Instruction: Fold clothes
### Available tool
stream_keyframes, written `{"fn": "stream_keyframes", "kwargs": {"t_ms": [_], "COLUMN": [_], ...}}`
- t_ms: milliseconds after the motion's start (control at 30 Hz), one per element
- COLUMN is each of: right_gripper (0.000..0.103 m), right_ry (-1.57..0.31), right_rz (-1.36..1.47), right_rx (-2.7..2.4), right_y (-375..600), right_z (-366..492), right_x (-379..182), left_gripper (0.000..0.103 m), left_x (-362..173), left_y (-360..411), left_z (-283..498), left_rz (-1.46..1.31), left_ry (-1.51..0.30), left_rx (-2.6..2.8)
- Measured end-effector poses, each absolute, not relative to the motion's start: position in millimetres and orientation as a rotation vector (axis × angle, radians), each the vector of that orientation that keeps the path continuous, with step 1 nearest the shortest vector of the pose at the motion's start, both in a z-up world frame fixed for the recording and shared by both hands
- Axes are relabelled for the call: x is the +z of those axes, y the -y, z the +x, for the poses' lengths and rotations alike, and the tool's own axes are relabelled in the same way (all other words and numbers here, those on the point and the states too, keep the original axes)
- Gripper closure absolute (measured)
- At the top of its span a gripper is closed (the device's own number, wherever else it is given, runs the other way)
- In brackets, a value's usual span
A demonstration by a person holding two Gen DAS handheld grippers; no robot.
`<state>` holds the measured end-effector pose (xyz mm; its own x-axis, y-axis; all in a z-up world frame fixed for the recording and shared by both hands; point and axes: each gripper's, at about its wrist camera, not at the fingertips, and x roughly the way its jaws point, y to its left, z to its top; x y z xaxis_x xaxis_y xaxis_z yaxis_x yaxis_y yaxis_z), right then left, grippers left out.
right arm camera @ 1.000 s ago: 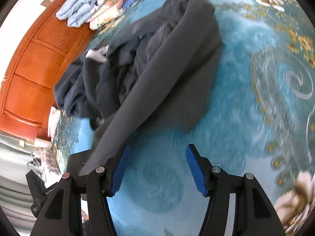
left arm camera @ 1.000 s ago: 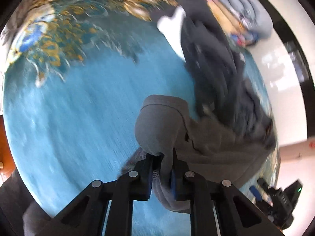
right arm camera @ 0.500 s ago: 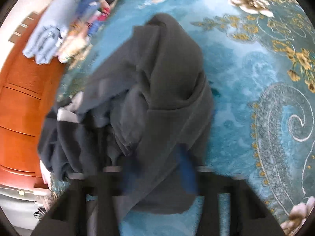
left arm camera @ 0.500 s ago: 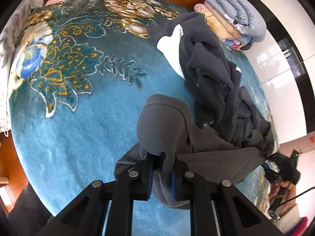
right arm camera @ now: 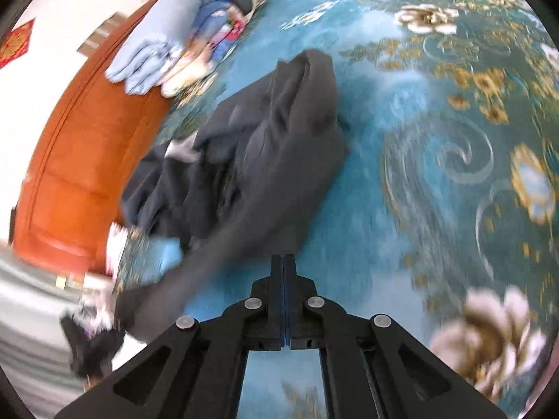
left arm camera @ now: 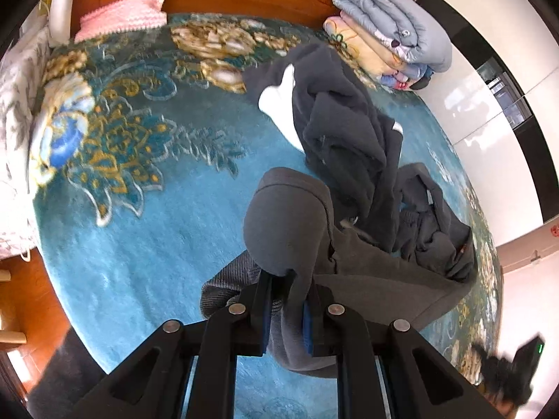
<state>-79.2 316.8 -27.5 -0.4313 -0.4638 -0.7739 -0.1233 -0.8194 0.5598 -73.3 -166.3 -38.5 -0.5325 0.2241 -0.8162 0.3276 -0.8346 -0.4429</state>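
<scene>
Gripping grey hoodie [left arm camera: 290,230]; no legible writing

We cannot make out the dark blurred shape [left arm camera: 506,373] at the lower right of the left wrist view. In the right wrist view, motion blur smears the clutter [right arm camera: 101,300] at the lower left, and the folded bedding [right arm camera: 174,42] at the upper left loses its pattern.
</scene>
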Motion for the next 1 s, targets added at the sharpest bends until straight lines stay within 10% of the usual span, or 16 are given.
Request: {"fn": "stream_keyframes", "kwargs": {"t_ms": [300, 433, 733, 833, 1000], "right_gripper": [0.100, 0.042, 0.044, 0.076, 0.086], "right_ry": [0.874, 0.915, 1.037, 1.065, 1.232], "right_rz": [1.455, 1.445, 1.638, 1.650, 1.508], "right_rx": [-2.340, -2.452, -2.439, -2.372, -2.229], "right_y": [-309, -310, -320, -320, -339], "right_z": [-100, -151, -219, -212, -195], "right_x": [-42, -40, -78, -85, -78], "left_gripper": [0.088, 0.088, 0.088, 0.088, 0.088], "left_x": [-13, -12, -19, -21, -18], "left_y": [155, 157, 178, 182, 194], "left_z": [-63, -47, -30, -32, -53], "left_rz": [1.458, 1.439, 1.441, 1.461, 1.495], "left_ry": [-0.736, -0.757, -0.763, -0.730, -0.662], "left_rx": [-2.621, -2.607, -2.520, -2.506, -2.485]}}
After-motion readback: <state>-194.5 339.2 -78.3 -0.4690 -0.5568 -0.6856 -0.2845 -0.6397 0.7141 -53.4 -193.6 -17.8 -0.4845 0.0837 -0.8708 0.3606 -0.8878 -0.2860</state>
